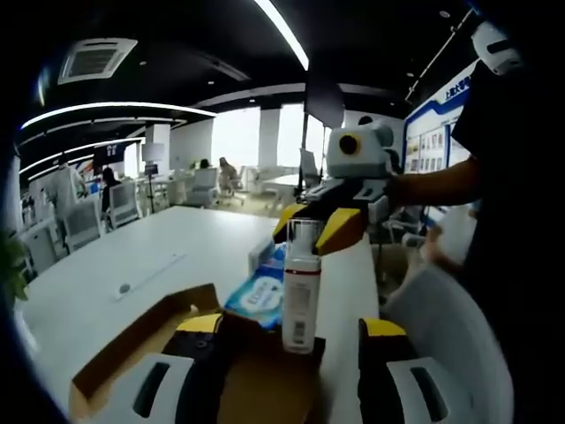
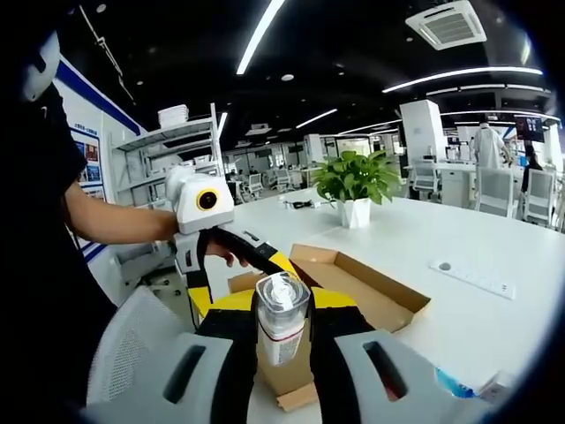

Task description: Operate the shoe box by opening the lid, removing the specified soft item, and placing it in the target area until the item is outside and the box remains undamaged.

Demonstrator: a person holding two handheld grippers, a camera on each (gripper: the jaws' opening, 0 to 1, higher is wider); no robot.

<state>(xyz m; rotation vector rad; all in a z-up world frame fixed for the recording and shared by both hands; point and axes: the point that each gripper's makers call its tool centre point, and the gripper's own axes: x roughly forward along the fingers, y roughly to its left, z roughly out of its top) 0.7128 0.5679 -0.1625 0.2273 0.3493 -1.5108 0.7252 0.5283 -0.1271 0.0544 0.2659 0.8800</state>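
Both views are lit from above by long ceiling light strips (image 1: 282,31) against a dark ceiling — bright lines, little glare. In the left gripper view the far windows (image 1: 237,134) are washed out white. The white table (image 2: 477,265) reflects soft, even light with faint shadows. Fisheye bending curves straight lines near the edges — and the distance is slightly soft.
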